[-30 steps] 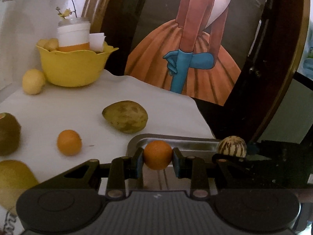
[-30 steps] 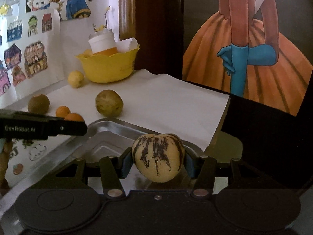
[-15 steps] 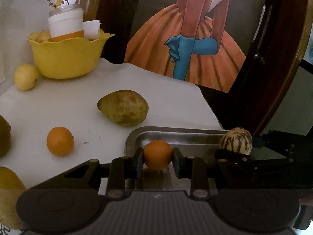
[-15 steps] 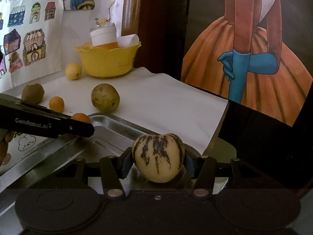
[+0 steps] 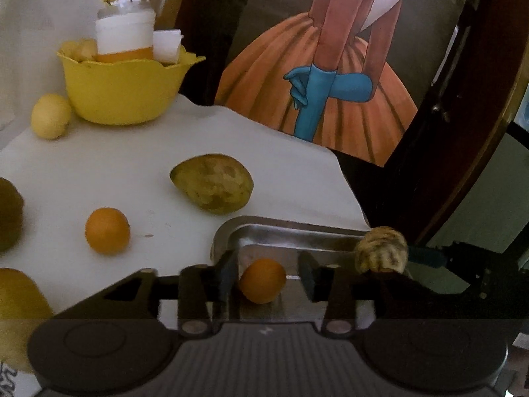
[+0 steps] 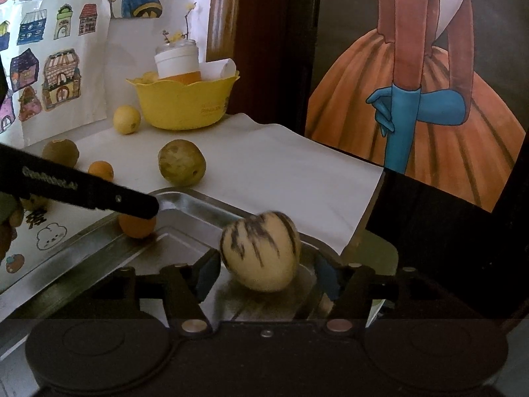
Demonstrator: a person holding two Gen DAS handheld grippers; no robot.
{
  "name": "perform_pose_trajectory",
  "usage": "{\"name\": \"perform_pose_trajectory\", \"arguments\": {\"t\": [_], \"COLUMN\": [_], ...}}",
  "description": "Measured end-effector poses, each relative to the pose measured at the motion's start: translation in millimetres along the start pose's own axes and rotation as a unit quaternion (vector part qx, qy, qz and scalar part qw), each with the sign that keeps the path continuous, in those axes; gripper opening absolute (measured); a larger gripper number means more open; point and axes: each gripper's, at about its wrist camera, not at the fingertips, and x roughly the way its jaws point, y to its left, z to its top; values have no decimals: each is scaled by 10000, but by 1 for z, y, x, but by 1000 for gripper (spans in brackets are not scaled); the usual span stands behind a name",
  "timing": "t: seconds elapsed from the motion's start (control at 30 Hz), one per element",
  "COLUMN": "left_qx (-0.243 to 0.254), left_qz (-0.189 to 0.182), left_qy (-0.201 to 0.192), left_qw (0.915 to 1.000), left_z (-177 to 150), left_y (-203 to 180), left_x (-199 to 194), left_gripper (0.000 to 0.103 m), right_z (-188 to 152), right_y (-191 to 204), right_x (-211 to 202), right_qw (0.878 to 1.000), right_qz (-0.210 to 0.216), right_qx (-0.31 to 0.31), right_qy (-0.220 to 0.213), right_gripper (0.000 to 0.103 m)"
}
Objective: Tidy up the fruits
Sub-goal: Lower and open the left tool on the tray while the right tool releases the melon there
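My left gripper [image 5: 268, 276] hangs over the near-left corner of the steel tray [image 5: 291, 229], its jaws opening. A small orange [image 5: 263, 280] rests on the tray floor between them, with a gap at the right pad. My right gripper [image 6: 268, 274] is over the tray's [image 6: 198, 202] right end, jaws also opening. The striped cream melon [image 6: 261, 251] sits tilted between its fingers, clear of both pads. The right wrist view shows the left gripper's finger [image 6: 82, 189] above the orange [image 6: 137, 226]. The melon [image 5: 380, 254] shows at the tray's right in the left view.
On the white cloth lie a green-brown mango [image 5: 211, 183], a second orange [image 5: 107, 230], a lemon [image 5: 50, 120], a brown fruit [image 5: 8, 218] and a yellow fruit [image 5: 16, 301]. A yellow bowl [image 5: 122, 92] holding a jar stands at the back. A painting [image 5: 330, 99] leans behind.
Both grippers' jaws have spread apart. The orange and the striped melon, gripped before, have been let go and now rest in the tray, and the melon has tipped over slightly.
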Motion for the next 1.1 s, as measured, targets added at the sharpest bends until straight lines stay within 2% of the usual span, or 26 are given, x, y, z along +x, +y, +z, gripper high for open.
{"name": "perform_pose_trajectory", "arguments": {"t": [0.13, 0.27, 0.47, 0.67, 0.83, 1.1], "left_qx": [21, 37, -69, -36, 78, -31], "left_qz": [76, 240, 448, 648, 831, 904], "left_qy": [-134, -351, -714, -1041, -1212, -1189], "left_qw": [9999, 9991, 9964, 9924, 9891, 9888], "left_z": [0, -1, -9, -23, -45, -85], "left_y": [-3, -7, -12, -19, -24, -18], "left_x": [-17, -38, -78, -115, -143, -180], "left_gripper": [62, 81, 100, 102, 103, 103], "right_z": [-1, -1, -1, -6, -14, -38], "right_y": [0, 2, 10, 22, 35, 67], "right_x": [-9, -23, -52, -87, -120, -165], "right_qw": [10000, 9997, 9988, 9969, 9950, 9921], "right_qz": [19, 54, 121, 152, 171, 93], "right_qx": [71, 142, 217, 362, 467, 574], "right_qy": [-63, -174, -421, -689, -863, -1110], "right_gripper": [73, 80, 92, 102, 102, 102]}}
